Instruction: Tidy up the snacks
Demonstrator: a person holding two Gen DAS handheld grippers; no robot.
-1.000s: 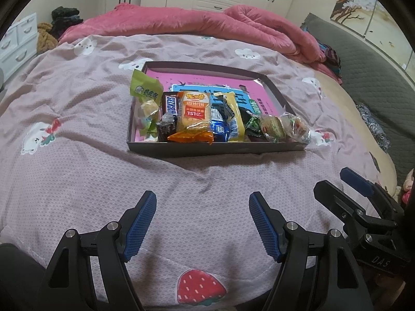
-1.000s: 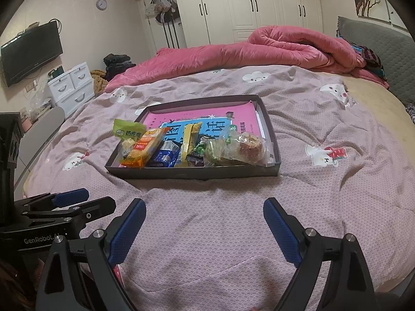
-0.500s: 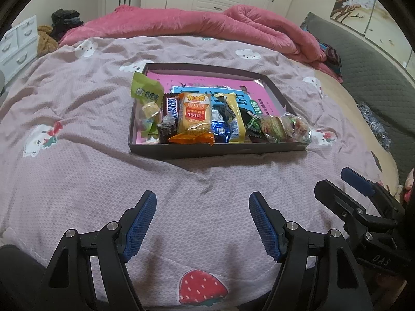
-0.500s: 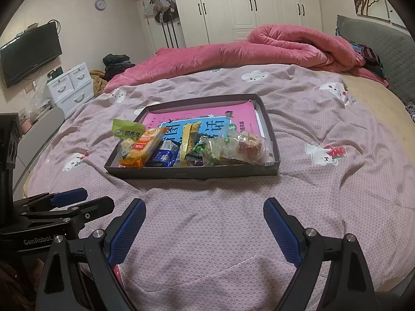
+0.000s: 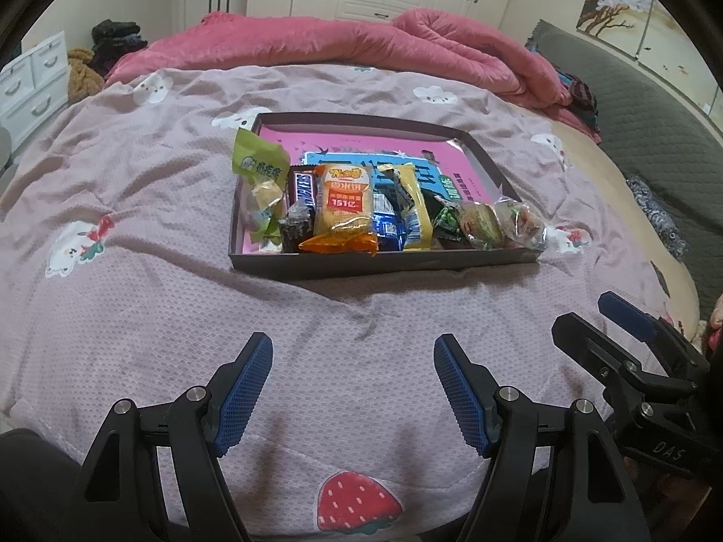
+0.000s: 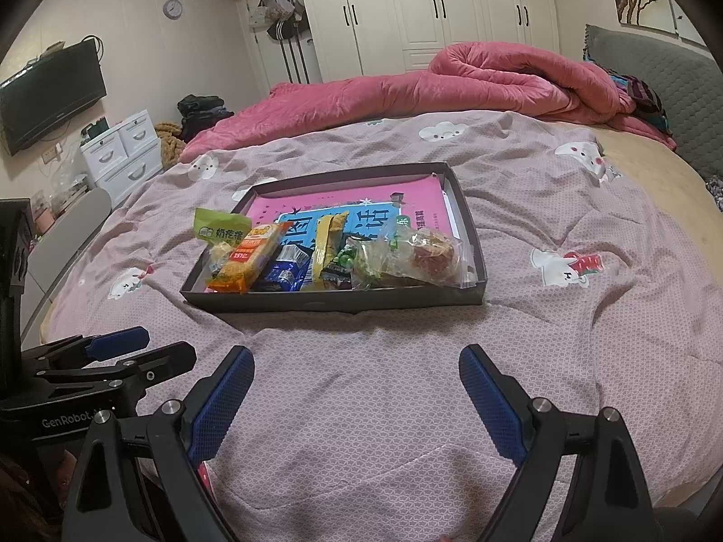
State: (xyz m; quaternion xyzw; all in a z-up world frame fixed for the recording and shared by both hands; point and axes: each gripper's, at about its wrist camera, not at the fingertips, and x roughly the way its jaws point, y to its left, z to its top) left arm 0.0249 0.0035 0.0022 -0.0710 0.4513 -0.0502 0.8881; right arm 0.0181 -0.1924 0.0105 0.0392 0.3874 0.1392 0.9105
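A shallow dark box [image 5: 375, 263] [image 6: 334, 303] with a pink and blue lining lies on the bed. Several snacks sit in a row along its near side: a green bag [image 5: 260, 165] at the left, a Snickers bar [image 5: 303, 189], an orange packet [image 5: 344, 207] [image 6: 246, 259], a yellow packet [image 5: 413, 205] [image 6: 327, 244] and clear-wrapped cakes [image 5: 501, 223] [image 6: 415, 255] at the right. My left gripper [image 5: 352, 388] is open and empty, low over the bedspread, well short of the box. My right gripper [image 6: 357, 399] is open and empty, likewise short of the box.
The bed has a mauve printed bedspread [image 5: 135, 316]. A rolled pink duvet [image 6: 452, 86] lies at the far side. A grey headboard [image 5: 641, 144] is to the right. White drawers [image 6: 122, 149] and a wall TV [image 6: 49, 95] stand at the left.
Both grippers have drawn back and tilted up slightly, so the box sits a little farther and more of the room shows. Both stay open. The snacks have not moved.
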